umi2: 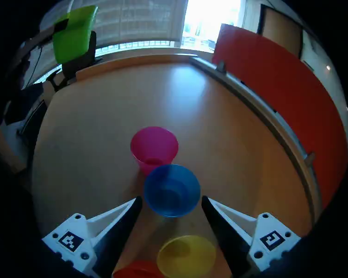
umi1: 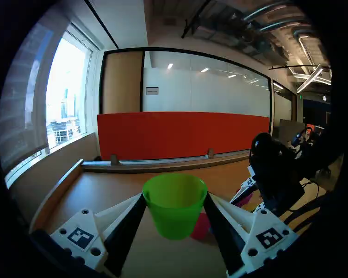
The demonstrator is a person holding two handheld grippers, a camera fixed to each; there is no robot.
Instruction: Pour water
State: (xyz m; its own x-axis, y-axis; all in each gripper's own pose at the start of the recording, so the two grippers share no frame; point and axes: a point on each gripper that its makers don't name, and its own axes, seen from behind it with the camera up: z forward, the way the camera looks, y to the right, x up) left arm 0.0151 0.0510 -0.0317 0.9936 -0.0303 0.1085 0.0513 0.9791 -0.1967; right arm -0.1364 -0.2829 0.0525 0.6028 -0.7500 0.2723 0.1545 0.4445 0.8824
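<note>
In the left gripper view, my left gripper is shut on a green cup, held upright above the wooden table. A pink cup peeks out behind and below it. In the right gripper view, my right gripper is shut on a blue cup, upright over the table. Just beyond it stands the pink cup. A yellow cup and a red cup lie under my fingers near the bottom edge. The green cup hangs at the upper left.
An orange partition with a metal rail borders the table's far side. Windows run along another side. The right gripper's dark body sits to the right of the green cup. A dark chair stands behind the table.
</note>
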